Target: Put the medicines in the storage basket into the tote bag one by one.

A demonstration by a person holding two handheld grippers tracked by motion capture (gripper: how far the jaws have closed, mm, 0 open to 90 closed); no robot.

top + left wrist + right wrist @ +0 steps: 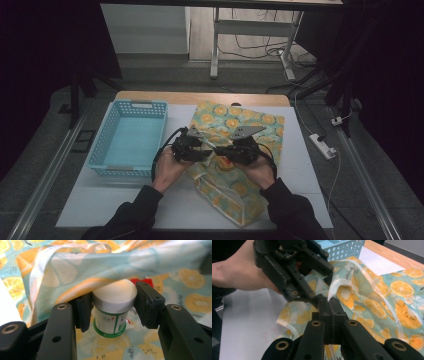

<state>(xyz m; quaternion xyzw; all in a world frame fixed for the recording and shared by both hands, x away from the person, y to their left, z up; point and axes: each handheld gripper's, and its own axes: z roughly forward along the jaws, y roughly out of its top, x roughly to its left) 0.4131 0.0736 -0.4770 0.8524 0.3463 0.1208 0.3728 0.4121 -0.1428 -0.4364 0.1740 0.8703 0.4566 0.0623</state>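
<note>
Two grippers are working at the bag [235,150] now. The left gripper [112,306] is clasping a jar [111,312] by its white lid, right at the bag's mouth, under the lifted fabric. The right gripper [329,307] is clenched tight, pinching the bag's edge and holding the opening up. Best, I'd say, to keep that edge high and taut so the jar is passing clear without snagging cloth. In the left gripper view the jar's long axis is running away from the camera, lid toward it, green base toward the bag's floor. The basket [107,155] is waiting just left.
</note>
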